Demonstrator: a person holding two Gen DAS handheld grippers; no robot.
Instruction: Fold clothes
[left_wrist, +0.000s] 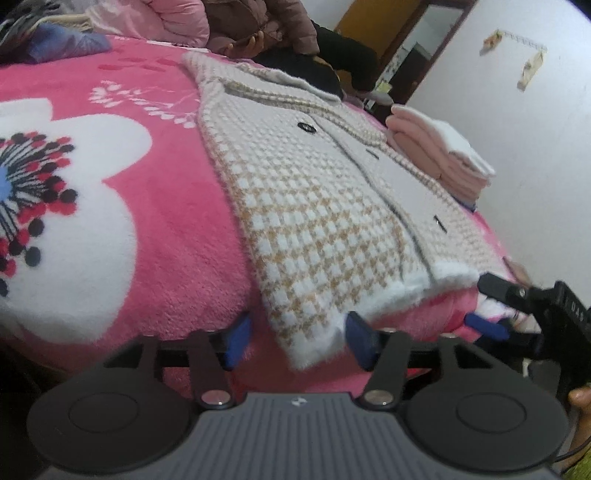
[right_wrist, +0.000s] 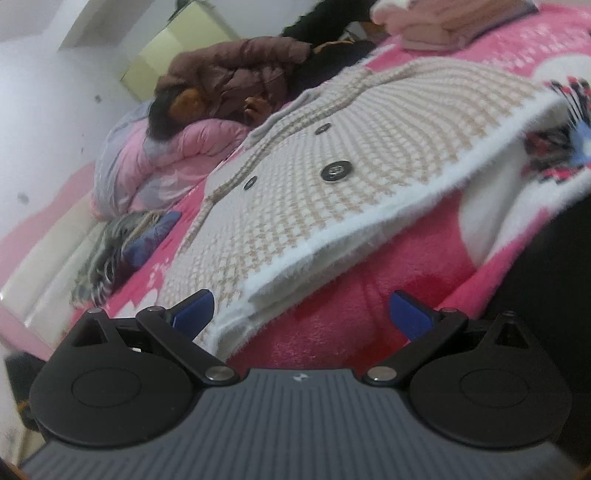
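Right wrist view: checked cardigan (right_wrist: 369, 155) far edge blurred, cropped.

A bed carries everything, covered by a pink fleece blanket (left_wrist: 177, 206) printed with large white shapes and a red, black and blue flower motif. A checked beige-and-white knitted cardigan (left_wrist: 314, 206) lies flat on the blanket, buttoned with dark buttons, its fluffy white hem at the near edge. Beyond it sits a stack of folded pink and white clothes (left_wrist: 439, 155). A pink quilt (right_wrist: 155, 166) is bunched at the far end, with a crumpled bluish-grey garment (right_wrist: 125, 247) (hard to identify) beside it.
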